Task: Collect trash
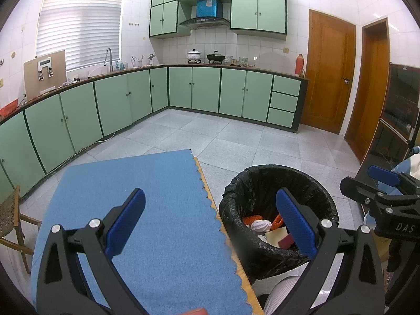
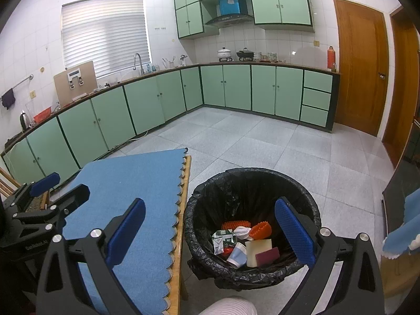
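A round bin with a black bag [image 1: 265,183] [image 2: 210,199] stands on the floor to the right of a table under a blue cloth [image 1: 147,210] [image 2: 136,183]. Inside lie orange pieces [image 2: 260,229], crumpled white paper [image 2: 241,231], a green-white carton [image 2: 221,241], a paper cup [image 2: 237,254], a cream block [image 2: 256,249] and a maroon pad [image 2: 267,256]. My left gripper [image 1: 210,223] is open and empty, spanning the cloth's edge and the bin. My right gripper [image 2: 210,225] is open and empty above the bin. The cloth shows no trash.
Green cabinets [image 1: 204,89] run along the left and far walls. Wooden doors [image 1: 328,71] stand at right. A wooden chair [image 1: 10,218] sits left of the table. A dark glass cabinet [image 1: 401,113] is at far right. A striped knee [image 2: 231,307] shows below.
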A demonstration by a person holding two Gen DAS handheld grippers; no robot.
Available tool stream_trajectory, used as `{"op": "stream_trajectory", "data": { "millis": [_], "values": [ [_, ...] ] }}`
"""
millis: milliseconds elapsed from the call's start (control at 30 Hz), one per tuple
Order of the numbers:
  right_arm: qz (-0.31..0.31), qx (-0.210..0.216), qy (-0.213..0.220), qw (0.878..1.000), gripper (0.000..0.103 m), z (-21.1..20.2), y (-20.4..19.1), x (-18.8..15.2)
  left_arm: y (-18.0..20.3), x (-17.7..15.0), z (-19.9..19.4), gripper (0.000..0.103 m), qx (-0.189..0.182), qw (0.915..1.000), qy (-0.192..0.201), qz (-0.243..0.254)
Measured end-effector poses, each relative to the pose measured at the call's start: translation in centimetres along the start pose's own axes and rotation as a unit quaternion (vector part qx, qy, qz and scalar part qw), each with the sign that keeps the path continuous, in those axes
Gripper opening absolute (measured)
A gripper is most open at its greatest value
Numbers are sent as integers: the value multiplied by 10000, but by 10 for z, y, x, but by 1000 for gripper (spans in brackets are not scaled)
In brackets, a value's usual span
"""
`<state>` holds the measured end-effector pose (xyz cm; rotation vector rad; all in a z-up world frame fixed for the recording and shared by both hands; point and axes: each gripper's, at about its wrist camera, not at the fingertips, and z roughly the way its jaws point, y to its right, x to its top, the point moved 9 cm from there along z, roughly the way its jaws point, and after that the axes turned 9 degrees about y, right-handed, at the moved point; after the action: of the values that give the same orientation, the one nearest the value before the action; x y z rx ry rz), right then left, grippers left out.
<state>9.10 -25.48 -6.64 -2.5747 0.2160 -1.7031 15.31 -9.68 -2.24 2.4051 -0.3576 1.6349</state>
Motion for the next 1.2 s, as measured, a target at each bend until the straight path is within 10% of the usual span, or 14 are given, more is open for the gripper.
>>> {"op": "stream_trajectory", "data": {
  "millis": [1200],
  "values": [
    [-63, 52, 41, 10000, 97, -2, 2, 3, -3, 5, -5, 97, 15, 10000, 51, 28]
  ]
}}
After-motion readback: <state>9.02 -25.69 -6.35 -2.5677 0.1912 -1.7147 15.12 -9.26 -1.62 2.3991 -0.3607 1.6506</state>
